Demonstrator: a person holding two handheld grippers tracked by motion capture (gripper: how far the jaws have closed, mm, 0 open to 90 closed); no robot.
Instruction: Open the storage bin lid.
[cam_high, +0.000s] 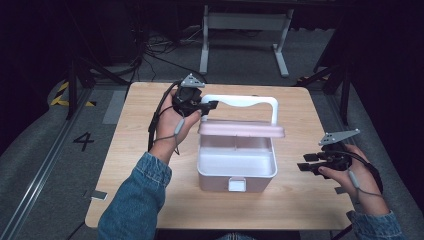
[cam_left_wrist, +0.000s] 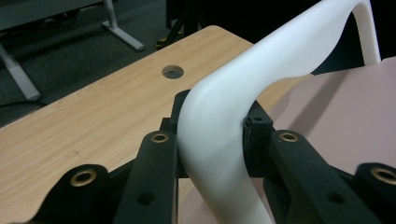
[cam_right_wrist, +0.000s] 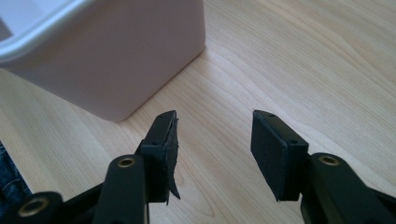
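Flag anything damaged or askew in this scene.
The right tool has a worn pad: its black lining peels off the finger in a ragged flap. The pink lid hangs half-raised over the box, lifted by its white handle.

1. The table (cam_high: 150, 200) has a light wooden top with rounded corners.
2. It has a round hole (cam_left_wrist: 173, 72) near the far edge.
3. A pink box (cam_high: 235, 170) stands on the middle of the table, open.
4. The table stands on a grey floor (cam_high: 40, 150).
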